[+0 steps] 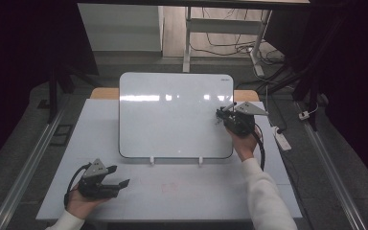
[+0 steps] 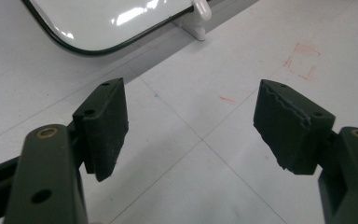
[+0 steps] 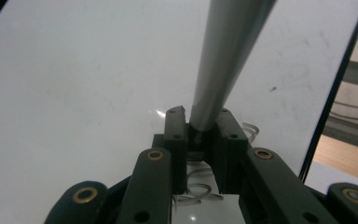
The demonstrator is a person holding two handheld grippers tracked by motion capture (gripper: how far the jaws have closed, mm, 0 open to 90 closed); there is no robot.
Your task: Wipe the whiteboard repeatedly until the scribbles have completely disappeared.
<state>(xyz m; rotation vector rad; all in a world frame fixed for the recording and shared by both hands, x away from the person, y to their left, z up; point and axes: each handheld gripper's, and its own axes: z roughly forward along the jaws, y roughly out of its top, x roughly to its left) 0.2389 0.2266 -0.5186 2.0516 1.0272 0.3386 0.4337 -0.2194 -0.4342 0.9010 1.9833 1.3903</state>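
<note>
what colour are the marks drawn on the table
Red, faint square outline marks on the white table; clearest in the left gripper view.

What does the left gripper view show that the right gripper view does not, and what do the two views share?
The left gripper view alone shows the left claw open over the white table, faint red marks on that table, and a white foot under the whiteboard's lower edge. The right gripper view alone shows the right claw shut on a grey pen-like stick, and thin scribbled lines on the board below the claw. Both views share the whiteboard with its dark rim.
</note>
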